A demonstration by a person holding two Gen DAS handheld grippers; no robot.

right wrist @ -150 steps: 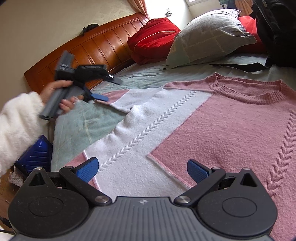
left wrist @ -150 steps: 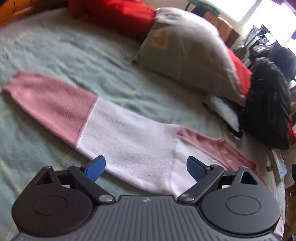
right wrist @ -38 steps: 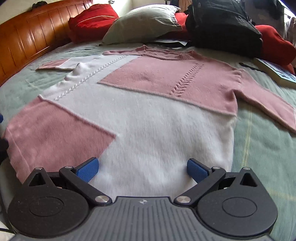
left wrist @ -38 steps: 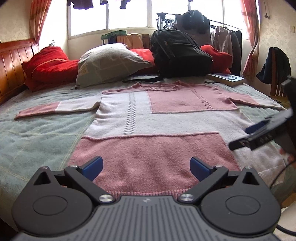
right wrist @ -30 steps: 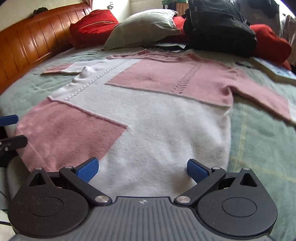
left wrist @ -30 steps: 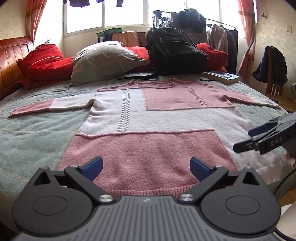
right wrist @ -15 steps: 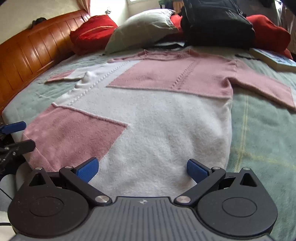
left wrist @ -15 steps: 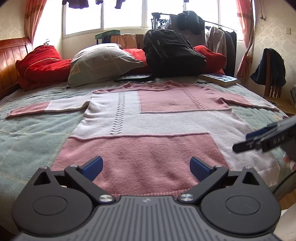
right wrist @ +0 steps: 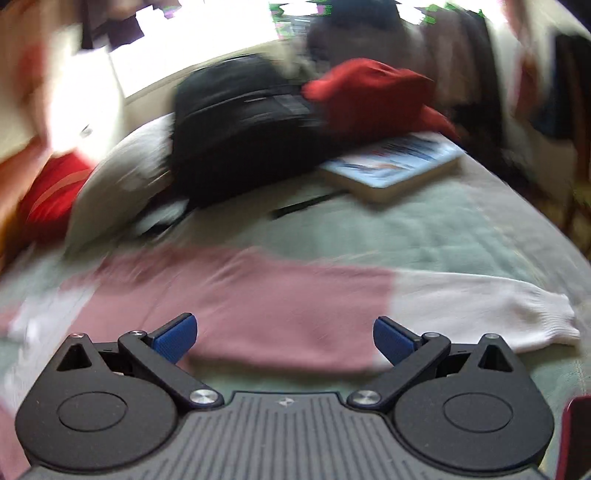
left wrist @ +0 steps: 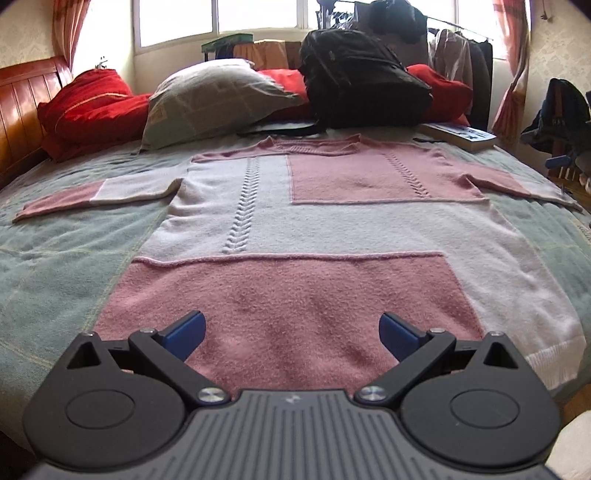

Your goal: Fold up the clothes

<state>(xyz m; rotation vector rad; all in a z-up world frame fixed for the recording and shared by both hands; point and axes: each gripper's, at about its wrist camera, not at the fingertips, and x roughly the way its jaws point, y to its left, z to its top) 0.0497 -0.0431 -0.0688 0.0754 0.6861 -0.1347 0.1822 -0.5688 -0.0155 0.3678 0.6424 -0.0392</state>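
L gripper (left wrist: 291, 332): jaws wide, empty, at hem of pink/white sweater (left wrist: 314, 236) | sweater flat on green bedspread (left wrist: 55, 266) | R gripper (right wrist: 284, 339): jaws wide, empty, over its sleeve (right wrist: 295, 310), view blurred

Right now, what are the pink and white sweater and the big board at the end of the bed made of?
The sweater looks like soft fuzzy knit, maybe wool or acrylic: it has a braided cable stitch and ribbed hem. The headboard looks like glossy varnished wood, with reddish planks that shine.

Daylight from the windows (left wrist: 258, 14) was glaring; the left view was sharp, the right view motion-blurred, both bowed at the edges.
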